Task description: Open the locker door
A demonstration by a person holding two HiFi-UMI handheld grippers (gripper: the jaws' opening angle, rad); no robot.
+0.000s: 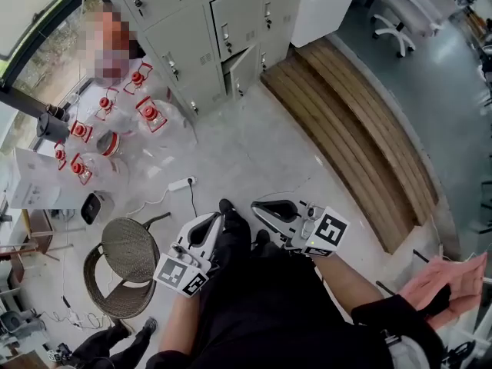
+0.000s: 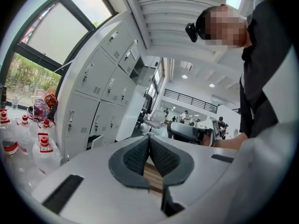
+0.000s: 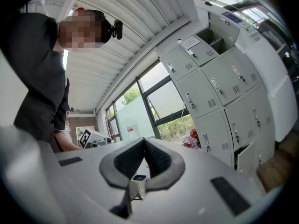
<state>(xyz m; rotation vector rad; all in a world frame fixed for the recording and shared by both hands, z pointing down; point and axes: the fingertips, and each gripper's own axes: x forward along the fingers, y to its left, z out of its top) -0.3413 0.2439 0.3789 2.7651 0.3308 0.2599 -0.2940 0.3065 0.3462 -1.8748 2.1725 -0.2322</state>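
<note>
I saw the tall bank of pale grey metal lockers [image 1: 192, 21] at the far side of the floor, well apart from both grippers, with a brown slatted wooden platform [image 1: 361, 137] beside it. One small grey locker door [image 1: 244, 68] in the bottom row stood slightly ajar. My left gripper [image 1: 214, 221] and right gripper [image 1: 260, 210] hung side by side, each with jaws closed together on nothing.
</note>
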